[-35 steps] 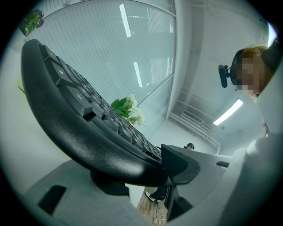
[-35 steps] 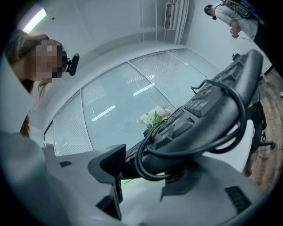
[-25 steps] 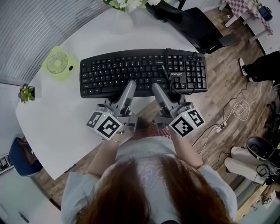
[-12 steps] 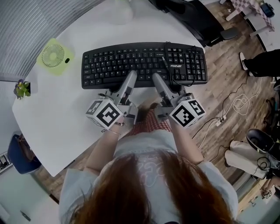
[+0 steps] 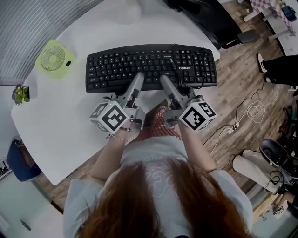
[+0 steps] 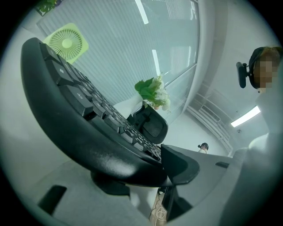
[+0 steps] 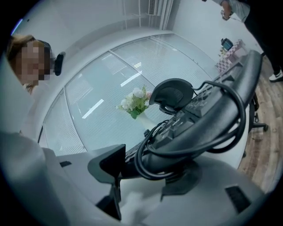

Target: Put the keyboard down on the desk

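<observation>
A white surface (image 5: 60,135) with rounded edges stands on a floor (image 5: 242,88) of brown wood planks. Along its far left side runs a curved wall of ribbed, frosted glass (image 5: 28,30), pale with daylight. A black office chair (image 5: 209,23) sits at the surface's far edge. A dark blue thing (image 5: 21,162), only partly seen, stands by the near left corner. White cables (image 5: 253,111) lie looped on the floor to the right. A table with a checked cloth (image 5: 260,5) shows at the top right. In the left gripper view, a strip lamp (image 6: 246,116) glows on a white ceiling.
</observation>
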The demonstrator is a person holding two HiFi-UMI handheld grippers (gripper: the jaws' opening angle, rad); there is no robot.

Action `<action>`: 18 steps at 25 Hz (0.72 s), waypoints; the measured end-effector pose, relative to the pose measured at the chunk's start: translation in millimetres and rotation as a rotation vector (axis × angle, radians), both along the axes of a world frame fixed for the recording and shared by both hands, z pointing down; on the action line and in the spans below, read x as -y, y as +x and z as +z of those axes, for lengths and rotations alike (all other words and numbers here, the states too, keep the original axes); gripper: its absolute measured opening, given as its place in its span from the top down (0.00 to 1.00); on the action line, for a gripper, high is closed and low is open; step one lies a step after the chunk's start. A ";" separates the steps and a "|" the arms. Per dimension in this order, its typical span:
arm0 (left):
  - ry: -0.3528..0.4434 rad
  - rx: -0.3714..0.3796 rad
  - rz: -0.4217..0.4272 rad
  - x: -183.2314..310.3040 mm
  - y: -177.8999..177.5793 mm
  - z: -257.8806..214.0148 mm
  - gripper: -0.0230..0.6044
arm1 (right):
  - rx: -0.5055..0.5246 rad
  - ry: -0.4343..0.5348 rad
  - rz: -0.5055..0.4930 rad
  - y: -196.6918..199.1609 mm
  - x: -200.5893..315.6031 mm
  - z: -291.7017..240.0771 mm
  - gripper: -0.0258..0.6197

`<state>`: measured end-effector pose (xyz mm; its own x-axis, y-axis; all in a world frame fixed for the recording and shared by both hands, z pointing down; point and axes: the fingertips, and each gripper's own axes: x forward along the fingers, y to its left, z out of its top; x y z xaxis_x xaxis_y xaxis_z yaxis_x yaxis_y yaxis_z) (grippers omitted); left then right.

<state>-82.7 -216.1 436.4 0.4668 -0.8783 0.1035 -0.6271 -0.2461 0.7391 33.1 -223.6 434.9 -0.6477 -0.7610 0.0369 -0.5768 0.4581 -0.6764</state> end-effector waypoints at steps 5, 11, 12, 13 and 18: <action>-0.043 -0.011 -0.022 7.4 2.3 24.2 0.62 | -0.013 -0.044 -0.023 2.0 10.0 23.0 0.56; -0.100 0.002 -0.029 9.3 3.6 30.3 0.63 | 0.006 -0.091 -0.026 3.3 12.8 31.4 0.56; -0.105 0.003 -0.031 9.0 3.6 31.3 0.63 | 0.007 -0.097 -0.029 3.1 12.9 32.4 0.56; -0.112 0.001 -0.034 8.9 3.6 32.9 0.63 | 0.005 -0.105 -0.034 2.9 13.2 33.8 0.56; -0.169 -0.023 -0.061 9.7 2.7 43.8 0.63 | -0.019 -0.151 -0.054 2.1 17.5 41.1 0.56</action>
